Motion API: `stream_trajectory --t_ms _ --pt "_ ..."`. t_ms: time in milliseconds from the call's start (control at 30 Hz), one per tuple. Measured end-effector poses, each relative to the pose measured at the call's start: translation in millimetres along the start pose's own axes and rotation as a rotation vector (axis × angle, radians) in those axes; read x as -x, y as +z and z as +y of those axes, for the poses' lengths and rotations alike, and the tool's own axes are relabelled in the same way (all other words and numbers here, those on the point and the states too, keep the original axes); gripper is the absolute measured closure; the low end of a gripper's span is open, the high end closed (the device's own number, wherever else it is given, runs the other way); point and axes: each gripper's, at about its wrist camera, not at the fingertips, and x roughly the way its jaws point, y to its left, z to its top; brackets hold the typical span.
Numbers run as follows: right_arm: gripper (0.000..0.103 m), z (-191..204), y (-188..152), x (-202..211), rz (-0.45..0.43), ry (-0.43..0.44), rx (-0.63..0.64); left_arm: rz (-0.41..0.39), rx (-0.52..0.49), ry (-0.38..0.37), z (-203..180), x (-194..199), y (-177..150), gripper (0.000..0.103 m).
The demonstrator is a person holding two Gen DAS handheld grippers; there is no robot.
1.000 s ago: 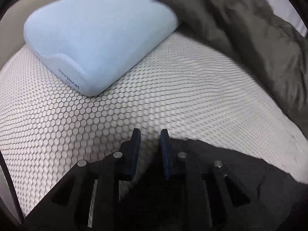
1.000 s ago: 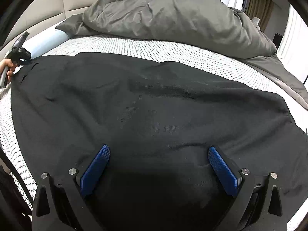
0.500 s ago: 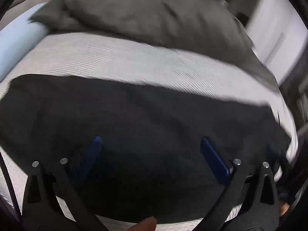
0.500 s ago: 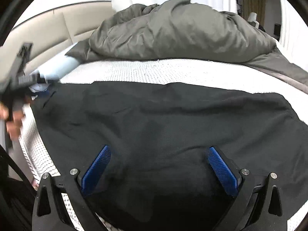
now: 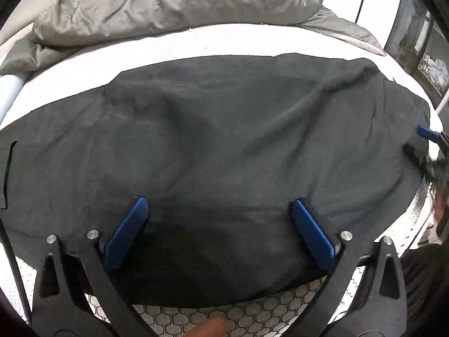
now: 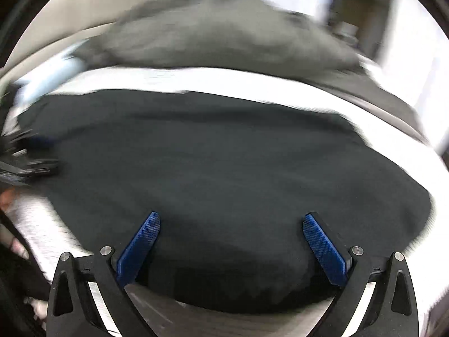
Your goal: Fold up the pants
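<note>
Covering most of the honeycomb mattress (image 5: 252, 317), black pants (image 5: 224, 146) lay spread flat w/ grey duvet (image 5: 168, 2) bunched behind. Left gripper (image 5: 219, 210) hung over near edge, jaws wide, nothing betw. them; right gripper (image 6: 231, 224) likewise gaped, empty.

Left gripper (image 5: 217, 210): black frame, two splayed arms with triangular cut-outs.
Left pads (image 5: 313, 234): flat, deep blue, fine knurled texture.
Left screws (image 5: 346, 236): round silver heads, two on each arm, just behind the pads.
Cable (image 5: 12, 258): thin, black, curving down just left of the left gripper's frame.
Right gripper (image 6: 231, 229): same black frame, same triangular cut-outs.
Right pads (image 6: 140, 248): blue, cross-hatched grip surface, crisp despite the blur around.
Right screws (image 6: 357, 250): silver, paired on each arm.
</note>
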Motion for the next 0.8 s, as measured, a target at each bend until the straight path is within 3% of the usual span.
stream_trajectory --t_ms 100,167,233,333,433,533,633,700,800 --pt "0.001 -52 -12 -9 0.008 -0.037 -0.191 -0.001 -0.003 0.011 0 -8 10 0.001" --pt "0.001 -52 -13 -3 -0.022 -0.043 -0.211 -0.004 0.006 0.003 2 -12 18 0.001" --pt "0.0 -33 -7 6 -0.055 -0.066 -0.155 -0.036 0.039 -0.021 6 -5 23 0.001" --pt "0.0 7 13 19 -0.105 0.051 -0.066 -0.091 0.067 -0.053 18 6 43 0.001" --pt "0.0 56 46 19 -0.097 0.18 0.049 -0.089 0.082 0.027 32 6 68 0.001" --pt "0.0 99 83 2 -0.046 0.273 0.125 -0.01 0.158 0.131 57 -21 88 0.001" --pt "0.0 136 106 -31 0.022 0.334 0.179 0.084 0.215 0.101 72 -48 93 0.001" --pt "0.0 157 107 -52 0.075 0.336 0.282 0.115 0.185 0.138 72 -60 93 0.001" --pt "0.0 155 89 -67 0.087 0.202 0.477 0.124 0.133 0.158 68 -65 91 0.0"
